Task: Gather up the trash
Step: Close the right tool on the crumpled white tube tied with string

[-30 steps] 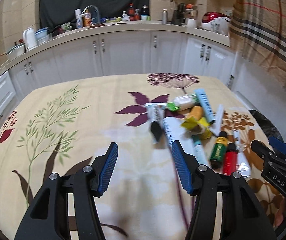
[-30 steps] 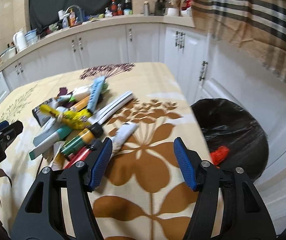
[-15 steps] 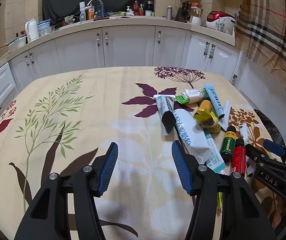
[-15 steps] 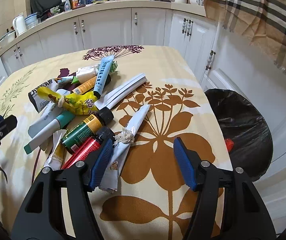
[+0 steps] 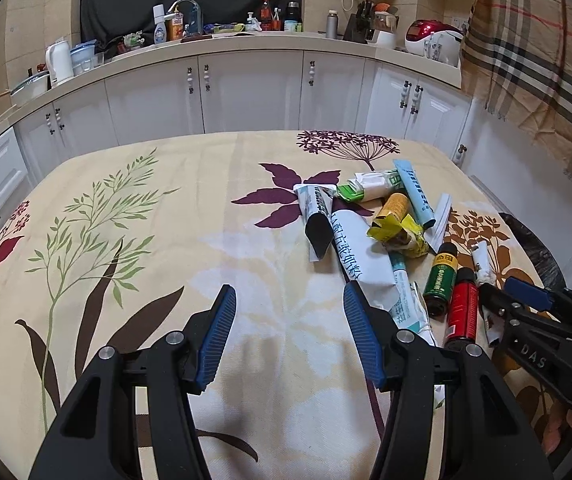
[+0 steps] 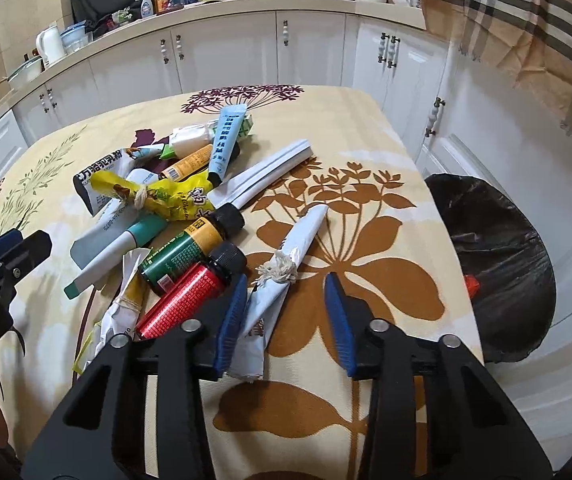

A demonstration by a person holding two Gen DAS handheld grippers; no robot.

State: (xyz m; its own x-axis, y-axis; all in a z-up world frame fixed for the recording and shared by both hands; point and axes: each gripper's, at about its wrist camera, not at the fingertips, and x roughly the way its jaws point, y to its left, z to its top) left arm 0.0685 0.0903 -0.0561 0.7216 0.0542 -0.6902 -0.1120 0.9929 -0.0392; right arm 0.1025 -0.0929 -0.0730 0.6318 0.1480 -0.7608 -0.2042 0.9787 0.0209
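A heap of trash lies on the floral tablecloth (image 5: 133, 240): a yellow wrapper (image 6: 165, 196), a green bottle (image 6: 185, 246), a red bottle (image 6: 183, 300), a light blue tube (image 6: 227, 140) and a white wrapper tied with string (image 6: 281, 276). My right gripper (image 6: 286, 312) is open, low over the cloth, with the near end of the tied white wrapper between its fingers. My left gripper (image 5: 290, 332) is open and empty over bare cloth, left of the heap (image 5: 398, 236). The right gripper also shows in the left wrist view (image 5: 514, 300).
A bin lined with a black bag (image 6: 502, 264) stands on the floor just past the table's right edge, with something red inside. White kitchen cabinets (image 5: 245, 92) run behind the table. A plaid cloth (image 5: 534, 48) hangs at the right.
Both grippers have moved forward and down toward the table. The right gripper has come over the tied white wrapper, which now lies between its fingers. Both stay open.
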